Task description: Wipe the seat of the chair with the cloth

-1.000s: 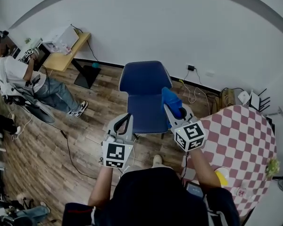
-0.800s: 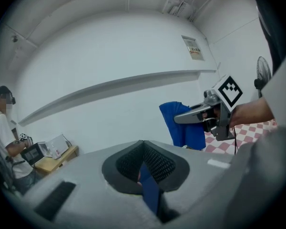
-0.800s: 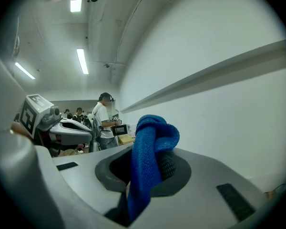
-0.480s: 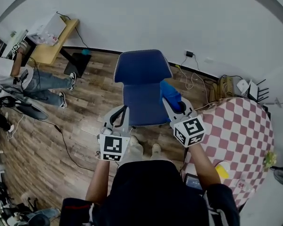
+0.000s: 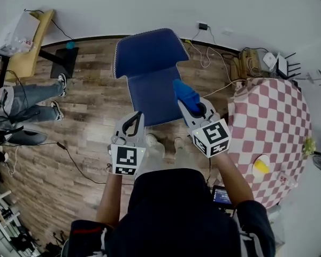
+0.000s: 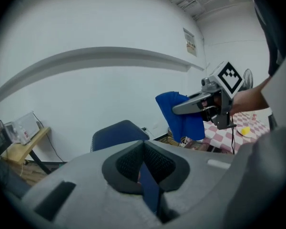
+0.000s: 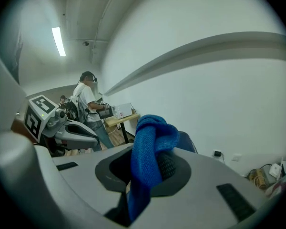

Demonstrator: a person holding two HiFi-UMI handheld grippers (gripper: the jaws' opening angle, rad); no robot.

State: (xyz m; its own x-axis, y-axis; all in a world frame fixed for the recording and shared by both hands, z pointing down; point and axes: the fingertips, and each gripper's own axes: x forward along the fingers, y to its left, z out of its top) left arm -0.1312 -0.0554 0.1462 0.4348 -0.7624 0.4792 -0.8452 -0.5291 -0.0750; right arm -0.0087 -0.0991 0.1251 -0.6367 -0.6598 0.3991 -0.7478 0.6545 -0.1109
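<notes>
The blue chair (image 5: 148, 52) stands on the wood floor in front of me, its seat (image 5: 150, 100) facing me. My right gripper (image 5: 184, 104) is shut on a bunched blue cloth (image 5: 185, 93) and holds it over the seat's right edge. The cloth (image 7: 150, 147) fills the right gripper view and hangs down between the jaws. My left gripper (image 5: 134, 118) is shut with nothing in it, just off the seat's front left corner. The left gripper view shows the chair back (image 6: 117, 133) and the cloth (image 6: 181, 116) hanging from the right gripper (image 6: 205, 101).
A table with a red-and-white checked cover (image 5: 273, 127) stands close on the right, a yellow thing on a plate (image 5: 261, 166) on it. Cables and a power strip (image 5: 246, 58) lie by the wall. A seated person (image 5: 21, 98) and a wooden desk (image 5: 29, 47) are at far left.
The view has tipped further down and the chair now sits higher in the picture. Both grippers have come closer to the seat's front edge, the cloth still in the right one.
</notes>
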